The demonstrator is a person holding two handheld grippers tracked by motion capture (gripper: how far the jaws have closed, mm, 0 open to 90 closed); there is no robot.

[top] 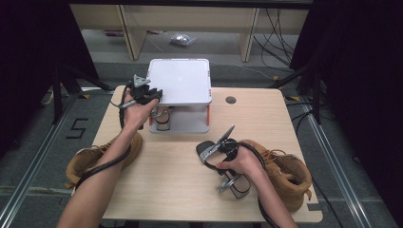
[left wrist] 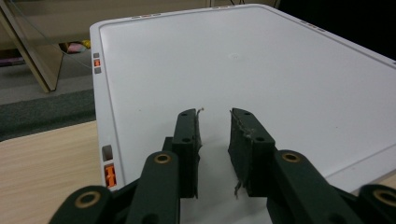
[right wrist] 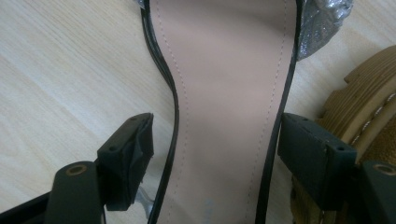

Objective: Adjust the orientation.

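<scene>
Counts: two tan leather work boots, one at lower left (top: 97, 159), one at lower right (top: 285, 173); two black high-heeled sandals, one under the white two-tier plastic shoe rack (top: 180, 83) at upper centre (top: 163, 118), one at lower centre (top: 223, 166).

Light wooden table (top: 166, 190) had bare room across its middle and along the bottom edge; the right boot sat at the table's lower right corner, the left boot hung over the left edge.

Left gripper (left wrist: 215, 140) sat over the near left corner of the rack top, jaws part open, nothing between them.

Right gripper (right wrist: 215, 154) had its jaws wide, straddling the lower-centre sandal: pink insole (right wrist: 224, 93) ran up the middle of the frame between the pads. Right pad looked touching the sole edge, left pad stood just clear; couldn't tell if it gripped.
</scene>
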